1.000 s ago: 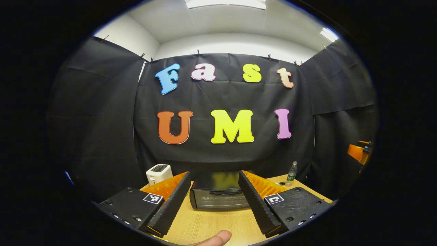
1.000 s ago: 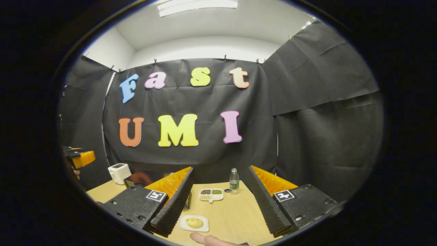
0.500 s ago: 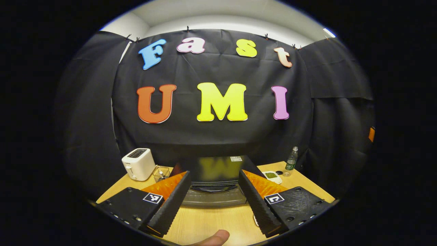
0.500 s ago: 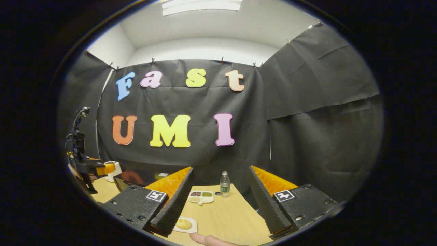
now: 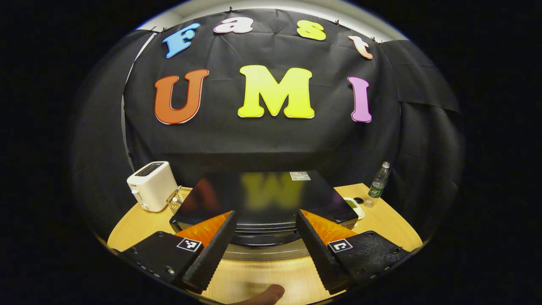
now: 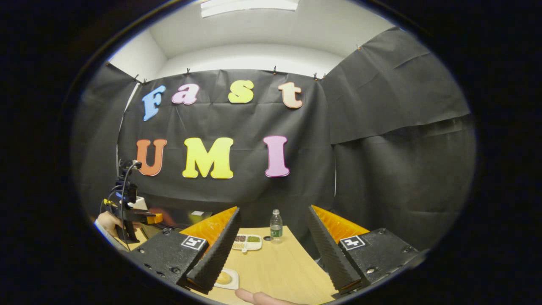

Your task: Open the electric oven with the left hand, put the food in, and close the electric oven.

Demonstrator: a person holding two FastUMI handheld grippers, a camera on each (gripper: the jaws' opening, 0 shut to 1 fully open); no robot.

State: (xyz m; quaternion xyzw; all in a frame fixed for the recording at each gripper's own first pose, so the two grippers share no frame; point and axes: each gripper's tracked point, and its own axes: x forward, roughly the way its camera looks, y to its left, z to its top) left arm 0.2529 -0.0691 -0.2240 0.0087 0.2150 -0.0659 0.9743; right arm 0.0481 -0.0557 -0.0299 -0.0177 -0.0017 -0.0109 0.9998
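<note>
1. In the left gripper view the left gripper (image 5: 264, 245) hangs just above the front of the electric oven (image 5: 262, 199), its fingers spread wide with nothing between them.
2. The oven's curved door handle (image 5: 264, 238) lies across the gap between the two fingers, close under their tips; I cannot tell whether either finger touches it. The door is shut.
3. A strip of bare wooden table (image 5: 254, 277) shows between the fingers on the near side of the oven.
4. Left of the left finger stand a white toaster (image 5: 151, 185) and, beside it, a small wire basket (image 5: 178, 200); its contents are too small to tell.
5. In the right gripper view the right gripper (image 6: 271, 248) is also wide open and empty, well above the table.
6. Beside its left finger a small white plate (image 6: 226, 279) holds the yellowish food (image 6: 223, 277), partly hidden by that finger.
7. Farther off between the fingers sit a divided dish (image 6: 247, 241) with dark and green fillings, and a water bottle (image 6: 276, 225) upright beside it.
</note>
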